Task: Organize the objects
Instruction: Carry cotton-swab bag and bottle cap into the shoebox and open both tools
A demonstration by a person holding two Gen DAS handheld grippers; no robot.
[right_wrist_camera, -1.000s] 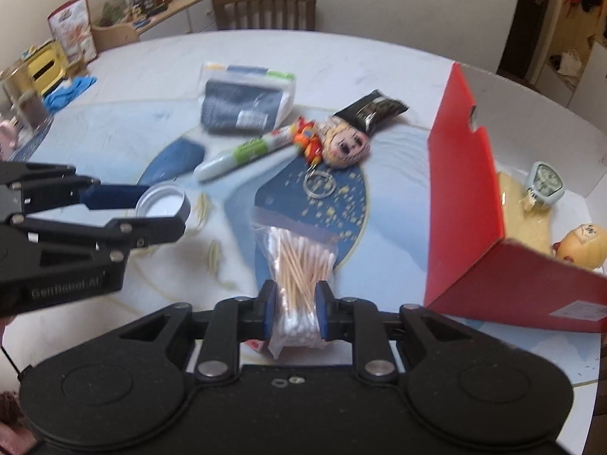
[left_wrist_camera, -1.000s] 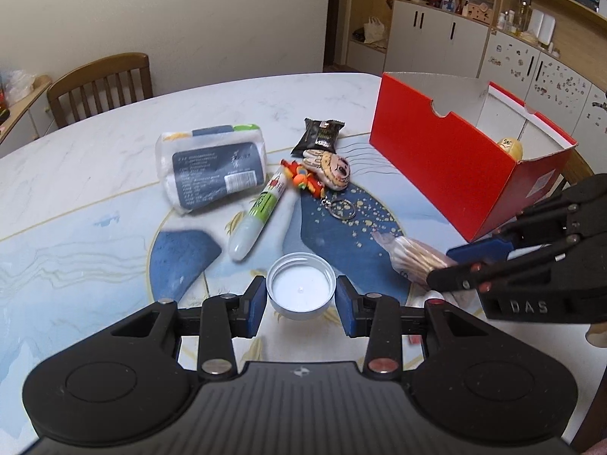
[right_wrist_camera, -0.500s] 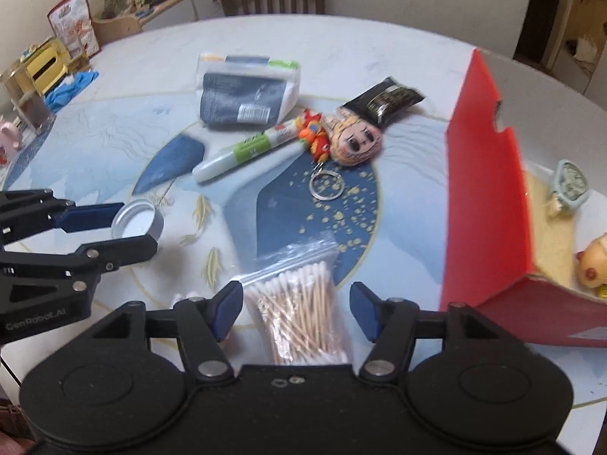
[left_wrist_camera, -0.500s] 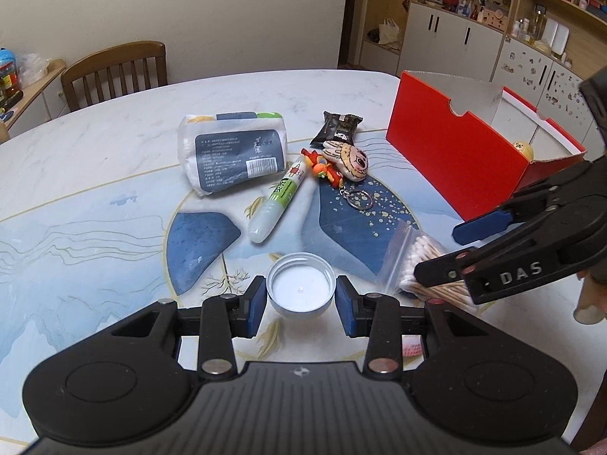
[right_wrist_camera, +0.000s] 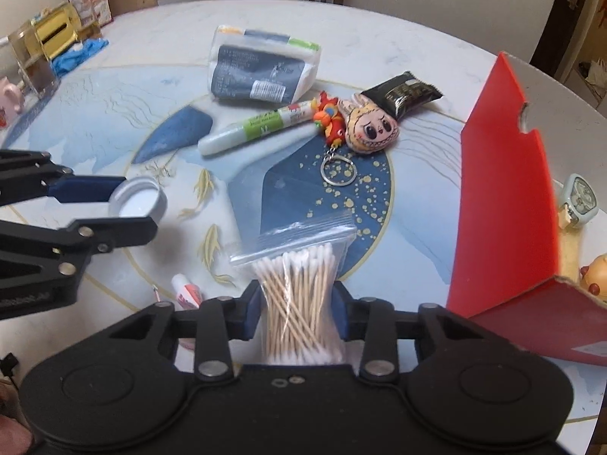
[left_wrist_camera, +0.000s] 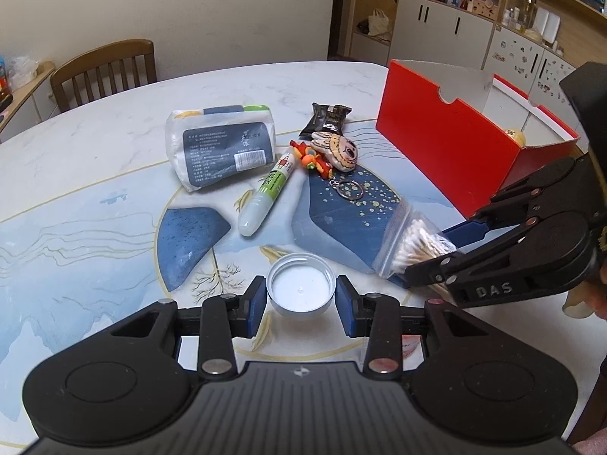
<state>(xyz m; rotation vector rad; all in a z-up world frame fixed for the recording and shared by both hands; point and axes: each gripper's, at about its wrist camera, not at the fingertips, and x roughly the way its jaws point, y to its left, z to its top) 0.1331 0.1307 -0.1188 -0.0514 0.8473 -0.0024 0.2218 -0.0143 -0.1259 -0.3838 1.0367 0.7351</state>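
My left gripper (left_wrist_camera: 300,297) is shut on a white jar lid (left_wrist_camera: 301,291), low over the table; the lid also shows in the right wrist view (right_wrist_camera: 138,201). My right gripper (right_wrist_camera: 299,309) is shut on a clear bag of cotton swabs (right_wrist_camera: 299,295), which also shows in the left wrist view (left_wrist_camera: 411,244). An open red box (left_wrist_camera: 447,144) stands at the right; in the right wrist view (right_wrist_camera: 508,220) it holds a small clock (right_wrist_camera: 578,199) and a yellow toy (right_wrist_camera: 595,276).
On the table (left_wrist_camera: 76,174) lie a tissue pack (left_wrist_camera: 222,148), a green-and-white tube (left_wrist_camera: 267,199), a doll-face keychain (left_wrist_camera: 337,149) and a black snack packet (left_wrist_camera: 328,121). A small red-and-white tube (right_wrist_camera: 186,292) lies near my right gripper. A wooden chair (left_wrist_camera: 106,70) stands behind.
My right gripper, open half a second ago, has shut on the cotton swab bag again. The left gripper still holds the lid and has shifted slightly.
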